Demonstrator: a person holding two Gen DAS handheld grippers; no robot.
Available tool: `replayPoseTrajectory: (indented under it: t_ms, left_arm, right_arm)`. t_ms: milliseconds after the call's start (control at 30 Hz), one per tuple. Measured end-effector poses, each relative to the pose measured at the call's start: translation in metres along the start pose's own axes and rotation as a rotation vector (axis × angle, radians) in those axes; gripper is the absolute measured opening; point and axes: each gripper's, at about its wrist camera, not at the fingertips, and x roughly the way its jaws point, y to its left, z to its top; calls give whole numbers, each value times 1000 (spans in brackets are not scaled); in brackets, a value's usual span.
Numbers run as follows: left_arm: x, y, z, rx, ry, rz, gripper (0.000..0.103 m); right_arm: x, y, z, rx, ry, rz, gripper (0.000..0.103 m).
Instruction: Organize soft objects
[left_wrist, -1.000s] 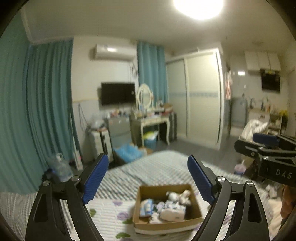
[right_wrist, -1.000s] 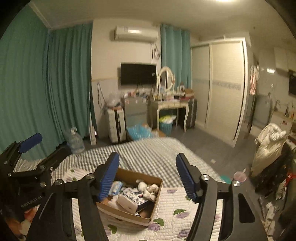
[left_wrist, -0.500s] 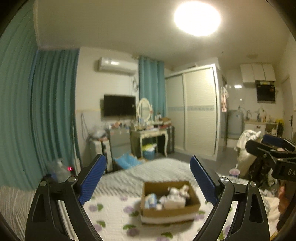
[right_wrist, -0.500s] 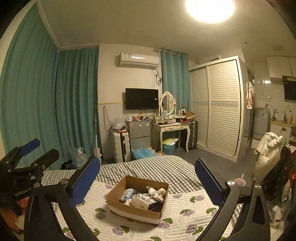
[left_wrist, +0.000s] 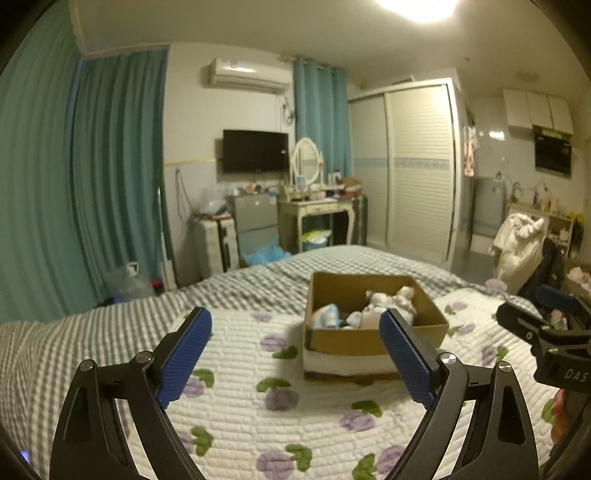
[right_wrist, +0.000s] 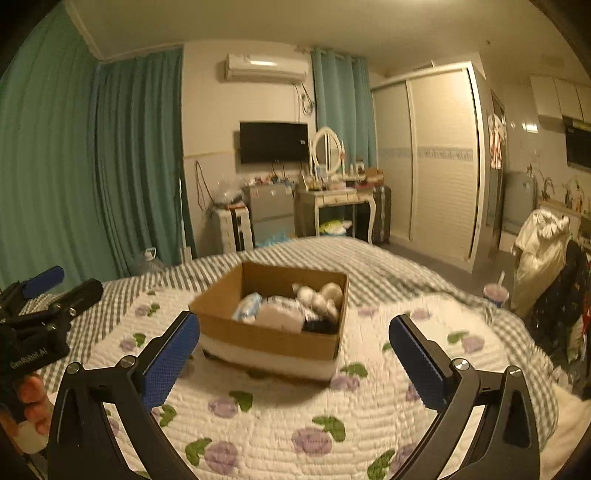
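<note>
A brown cardboard box (left_wrist: 347, 338) stands on the bed, holding several soft items: white plush toys (left_wrist: 391, 299) and a pale blue pack (left_wrist: 325, 315). It also shows in the right wrist view (right_wrist: 266, 339), with the plush toys (right_wrist: 321, 295) and the blue pack (right_wrist: 246, 306) inside. My left gripper (left_wrist: 295, 350) is open and empty, above the quilt just before the box. My right gripper (right_wrist: 293, 354) is open and empty, in front of the box. Each gripper shows at the edge of the other's view.
The bed has a white quilt with purple flowers (left_wrist: 280, 398) over a grey checked sheet (left_wrist: 122, 314). Beyond it stand teal curtains (left_wrist: 110, 177), a dressing table (left_wrist: 314, 206), a wardrobe (left_wrist: 417, 166) and a chair draped with white clothing (right_wrist: 539, 251).
Both cameras have tilted down and moved closer to the box, which now looks larger. Both grippers stay open.
</note>
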Motion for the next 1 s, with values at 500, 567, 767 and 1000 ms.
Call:
replayPoseTrajectory:
  t_ms: [500, 567, 767, 1000]
  left_arm:
    - [-1, 1, -12, -2, 12, -23, 94]
    - [0, 1, -12, -2, 17, -24, 94]
    - [2, 1, -14, 0, 27, -28, 94]
    - [2, 1, -15, -8, 23, -28, 94]
  right_arm:
    - [1, -1, -1, 16, -6, -9, 103]
    - [1, -1, -1, 15, -5, -10, 103]
    - [2, 0, -2, 9, -4, -10, 103]
    - [3, 2, -3, 9, 2, -6, 103]
